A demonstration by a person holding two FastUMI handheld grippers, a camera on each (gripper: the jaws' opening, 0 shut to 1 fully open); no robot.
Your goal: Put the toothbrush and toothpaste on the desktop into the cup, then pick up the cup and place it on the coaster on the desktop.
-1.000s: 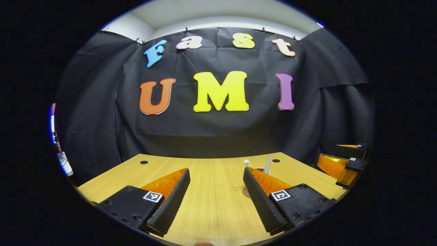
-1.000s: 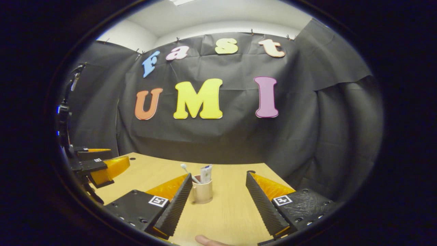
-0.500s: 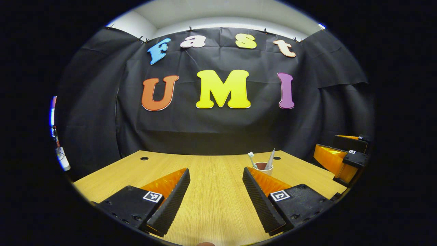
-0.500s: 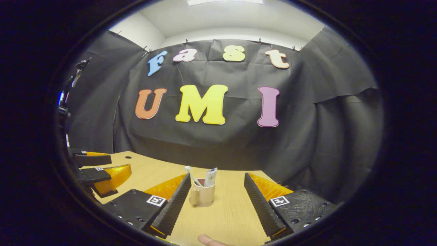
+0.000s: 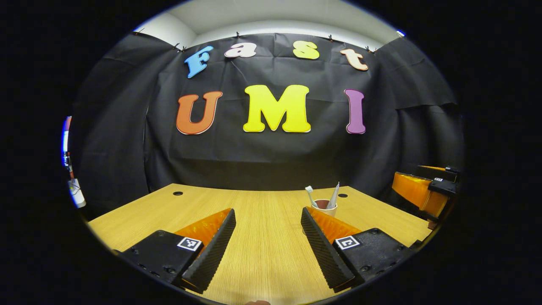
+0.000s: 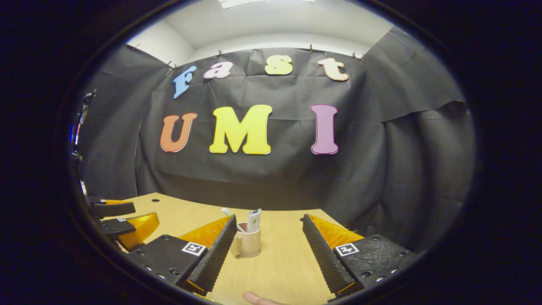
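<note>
One cup [image 6: 247, 243] beyond right claw [image 6: 268, 250].

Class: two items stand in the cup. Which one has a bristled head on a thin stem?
The toothbrush, leaning left in the cup. The toothpaste beside it is a flat, wider tube.

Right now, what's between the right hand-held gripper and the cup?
Nothing: in the right gripper view, bare desktop runs from the open right hand-held gripper to the cup.
</note>
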